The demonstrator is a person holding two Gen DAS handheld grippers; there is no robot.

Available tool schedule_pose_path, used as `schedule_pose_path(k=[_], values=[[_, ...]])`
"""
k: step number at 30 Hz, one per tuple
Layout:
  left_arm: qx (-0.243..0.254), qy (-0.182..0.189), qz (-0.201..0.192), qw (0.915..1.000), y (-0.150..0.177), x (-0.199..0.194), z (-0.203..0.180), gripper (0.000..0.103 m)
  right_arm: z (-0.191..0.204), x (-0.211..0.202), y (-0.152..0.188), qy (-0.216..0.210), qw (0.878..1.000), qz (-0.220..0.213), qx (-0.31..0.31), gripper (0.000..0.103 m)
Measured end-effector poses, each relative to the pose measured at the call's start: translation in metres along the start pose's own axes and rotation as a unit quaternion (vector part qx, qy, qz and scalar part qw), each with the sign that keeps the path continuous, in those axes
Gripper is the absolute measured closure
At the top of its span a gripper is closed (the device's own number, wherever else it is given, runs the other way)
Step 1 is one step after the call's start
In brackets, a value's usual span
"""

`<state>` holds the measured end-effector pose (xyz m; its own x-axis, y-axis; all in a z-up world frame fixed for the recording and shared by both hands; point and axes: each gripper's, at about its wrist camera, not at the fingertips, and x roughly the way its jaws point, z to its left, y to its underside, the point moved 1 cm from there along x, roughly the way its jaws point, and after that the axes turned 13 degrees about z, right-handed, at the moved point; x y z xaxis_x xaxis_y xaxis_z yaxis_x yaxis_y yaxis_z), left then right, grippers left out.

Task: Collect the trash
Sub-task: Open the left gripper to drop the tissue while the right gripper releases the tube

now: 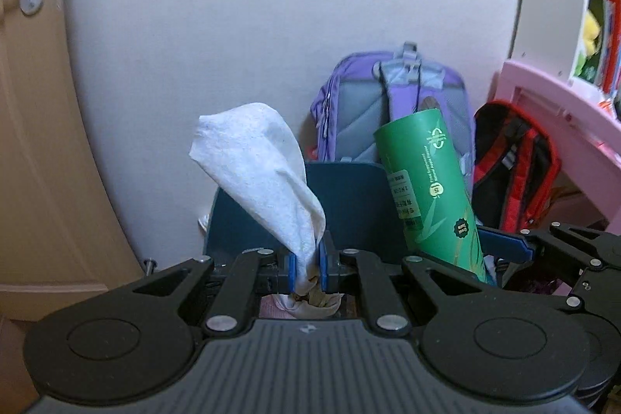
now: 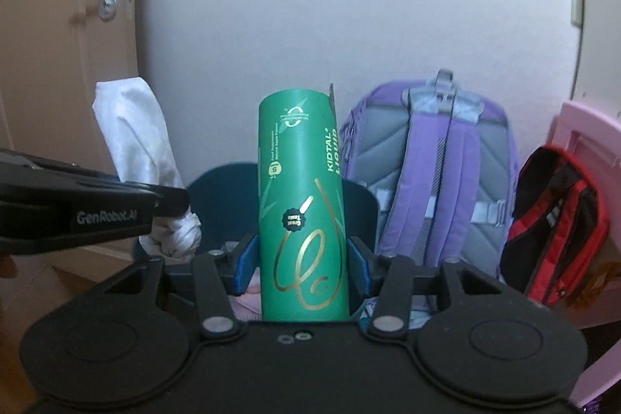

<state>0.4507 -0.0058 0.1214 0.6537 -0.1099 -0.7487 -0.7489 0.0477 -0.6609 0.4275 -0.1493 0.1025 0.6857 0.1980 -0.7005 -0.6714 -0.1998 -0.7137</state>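
Note:
My left gripper point(image 1: 308, 268) is shut on a white crumpled tissue point(image 1: 264, 165), which sticks up above the blue pads. My right gripper point(image 2: 302, 264) is shut on a green cardboard tube box point(image 2: 300, 204), held upright between its blue pads. Both are held over a dark blue trash bin point(image 1: 349, 208); its rim shows behind the tube in the right wrist view point(image 2: 217, 189). The green tube point(image 1: 431, 193) and the right gripper point(image 1: 504, 247) show at the right of the left wrist view. The left gripper point(image 2: 170, 200) with the tissue point(image 2: 136, 134) shows at the left of the right wrist view.
A purple backpack point(image 2: 434, 173) leans on the white wall behind the bin. A red and black bag point(image 2: 555, 220) lies by pink furniture point(image 2: 586, 142) at right. A wooden door point(image 2: 70, 45) with a metal handle is at left.

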Motion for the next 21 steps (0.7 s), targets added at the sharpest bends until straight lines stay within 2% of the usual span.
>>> schedule_pose_path(k=[12,21], values=[[0.005,-0.006,0.077,0.9970,-0.013,0.079,0.001,0.092,0.003,0.060,-0.002,0.003,0.998,0.055,-0.023,0.055],[0.010,-0.013,0.096,0.9953,-0.016,0.100,0.000,0.091,0.004,0.076,0.002,-0.007,0.997,0.077,-0.031,0.054]])
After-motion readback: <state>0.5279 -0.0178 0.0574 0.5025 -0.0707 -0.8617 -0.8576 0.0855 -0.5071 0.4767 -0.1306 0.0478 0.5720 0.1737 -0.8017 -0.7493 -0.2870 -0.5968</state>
